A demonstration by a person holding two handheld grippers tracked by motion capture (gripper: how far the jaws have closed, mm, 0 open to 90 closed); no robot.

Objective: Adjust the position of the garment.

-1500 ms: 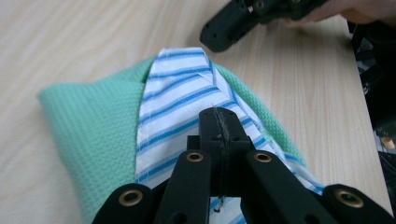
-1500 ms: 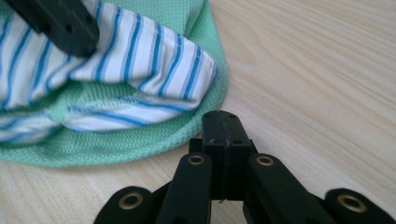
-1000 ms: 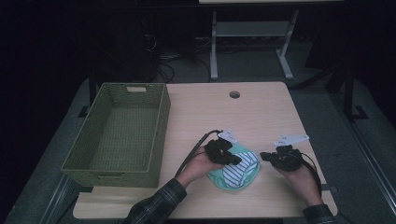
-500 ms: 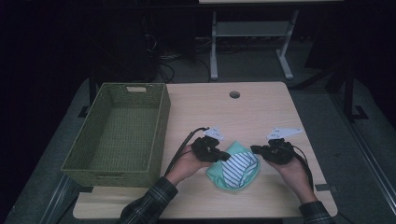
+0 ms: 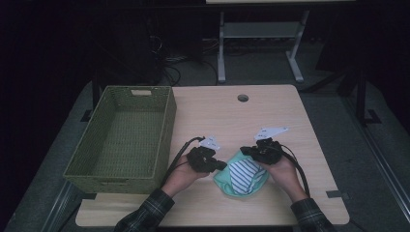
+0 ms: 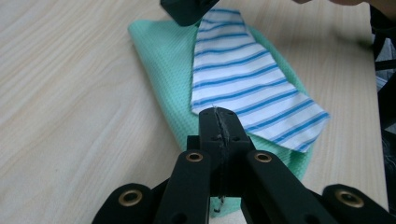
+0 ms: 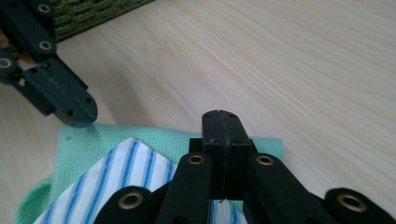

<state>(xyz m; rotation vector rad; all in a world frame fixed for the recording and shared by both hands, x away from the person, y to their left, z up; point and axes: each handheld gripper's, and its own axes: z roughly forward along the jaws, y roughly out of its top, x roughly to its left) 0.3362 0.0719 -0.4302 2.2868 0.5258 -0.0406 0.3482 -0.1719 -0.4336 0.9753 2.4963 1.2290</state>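
**Cloth fold on bench: both tools shut, pinching edges**

Folded green cloth (image 5: pixel 240 180) with striped cloth (image 5: pixel 242 173) on top, lying on bench (image 5: pixel 270 121) near front edge, just right of green wicker basket (image 5: pixel 123 137). Left tool (image 5: pixel 218 165) at the pile's left edge, jaws fully closed; looks pinched on fabric edge, though grip itself can't be confirmed. Right tool (image 5: pixel 247 152) at the far edge, jaws closed too, same doubt.

Advice for this step: keep both tools low and level, move together, keep layers aligned so striped piece doesn't slide off green one.

Count: two cloths, one basket, two tools.
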